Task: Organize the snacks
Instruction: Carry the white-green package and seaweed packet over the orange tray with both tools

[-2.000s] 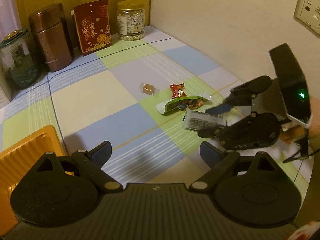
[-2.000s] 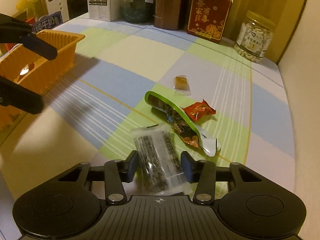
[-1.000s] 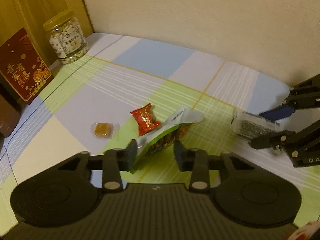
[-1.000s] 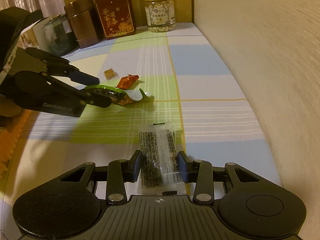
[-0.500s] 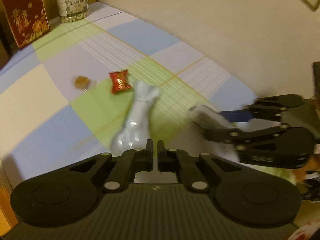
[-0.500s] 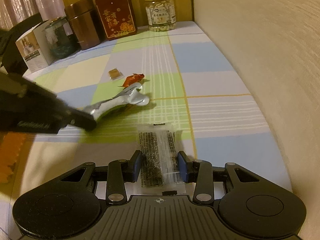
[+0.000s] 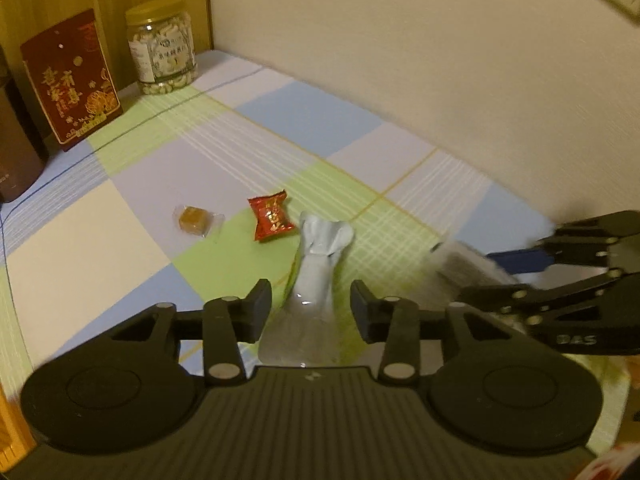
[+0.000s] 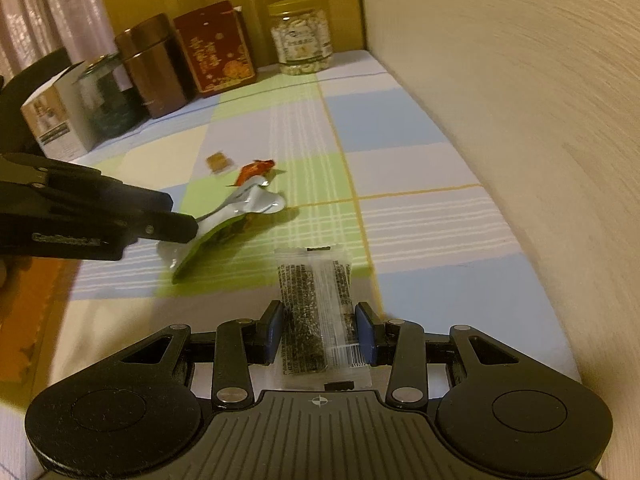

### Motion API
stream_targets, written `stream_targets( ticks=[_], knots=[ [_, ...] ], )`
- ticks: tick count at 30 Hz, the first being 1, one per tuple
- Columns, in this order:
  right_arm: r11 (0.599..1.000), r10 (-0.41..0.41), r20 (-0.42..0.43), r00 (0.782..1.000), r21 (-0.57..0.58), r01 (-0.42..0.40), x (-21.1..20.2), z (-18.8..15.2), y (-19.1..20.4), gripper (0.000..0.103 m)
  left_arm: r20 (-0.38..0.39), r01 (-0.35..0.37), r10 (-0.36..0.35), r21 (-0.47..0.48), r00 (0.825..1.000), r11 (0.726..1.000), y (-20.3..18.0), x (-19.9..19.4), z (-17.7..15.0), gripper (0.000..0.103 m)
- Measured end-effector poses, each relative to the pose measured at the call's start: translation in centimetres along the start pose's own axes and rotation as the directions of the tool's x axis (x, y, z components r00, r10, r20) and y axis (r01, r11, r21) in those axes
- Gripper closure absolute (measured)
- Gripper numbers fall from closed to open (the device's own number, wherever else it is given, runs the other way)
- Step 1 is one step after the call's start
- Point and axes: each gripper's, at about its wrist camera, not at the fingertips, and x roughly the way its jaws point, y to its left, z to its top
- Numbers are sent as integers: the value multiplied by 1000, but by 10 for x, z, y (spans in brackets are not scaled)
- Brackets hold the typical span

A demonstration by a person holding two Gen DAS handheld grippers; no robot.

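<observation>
My left gripper [image 7: 311,307] is open, its fingers on either side of a long silver and green snack pouch [image 7: 316,272] that lies on the checked tablecloth [image 7: 120,216]. The pouch also shows in the right wrist view [image 8: 224,220], with the left gripper [image 8: 176,220] at its near end. My right gripper [image 8: 320,330] is shut on a clear packet of dark seaweed [image 8: 316,312]; it shows blurred at the right of the left wrist view [image 7: 500,276]. A red wrapped candy [image 7: 272,216] and a small amber candy [image 7: 194,218] lie past the pouch.
A red box [image 7: 70,80], a nut jar [image 7: 162,56] and a brown canister [image 8: 150,66] stand at the table's back, with a glass jar [image 8: 106,98] and white carton [image 8: 52,120]. The wall [image 7: 400,60] runs along the right. An orange tray edge [image 8: 28,312] shows at left.
My left gripper was shut on the pouch half a second ago; its jaws have opened and the pouch lies on the cloth. The right gripper has kept hold of the seaweed packet.
</observation>
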Motion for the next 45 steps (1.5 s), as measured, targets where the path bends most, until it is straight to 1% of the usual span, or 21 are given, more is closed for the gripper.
stream_targets(
  ticks=[5, 9, 10, 11, 12, 17, 20, 25, 30, 33, 40, 45],
  knots=[
    [999, -16, 5, 1000, 37, 15, 1, -2, -6, 64, -28, -5, 4, -21, 1000, 1000, 4, 24, 0, 64],
    [999, -20, 2, 1000, 44, 20, 2, -3, -8, 64, -35, -6, 4, -47, 999, 999, 4, 33, -1, 65],
    [999, -19, 3, 1000, 45, 19, 1, -3, -8, 64, -40, -8, 6, -60, 999, 998, 4, 34, -2, 65],
    [999, -19, 5, 1000, 46, 19, 1, -3, -8, 64, -40, -13, 10, -77, 999, 997, 5, 34, -2, 71],
    [999, -21, 7, 1000, 47, 21, 1, -3, -8, 64, -37, -19, 15, -91, 999, 996, 5, 33, -2, 74],
    [999, -25, 10, 1000, 49, 25, 1, -3, -5, 64, -50, -21, 15, -121, 999, 992, 1, 26, -7, 74],
    [999, -24, 6, 1000, 46, 24, 1, -3, -3, 64, -52, -19, 10, -181, 999, 983, 0, 17, -14, 74],
    [999, -20, -4, 1000, 40, 20, -6, -4, 0, 64, -58, -25, 10, -250, 998, 968, -10, -4, -29, 75],
    [999, -21, -2, 1000, 34, 21, -23, -3, 9, 64, -42, -33, 21, -299, 999, 954, -23, -37, -45, 75],
    [1000, -19, 5, 1000, 24, 19, -38, -4, 19, 64, -22, -37, 32, -322, 999, 946, -30, -60, -54, 75],
    [1000, -9, 15, 1000, 26, 9, -73, -7, 44, 64, 31, -56, 74, -397, 997, 916, -38, -118, -74, 75],
    [1000, -1, 34, 999, 8, 1, -103, -10, 68, 64, 62, -66, 101, -418, 993, 906, -44, -156, -86, 75]
  ],
)
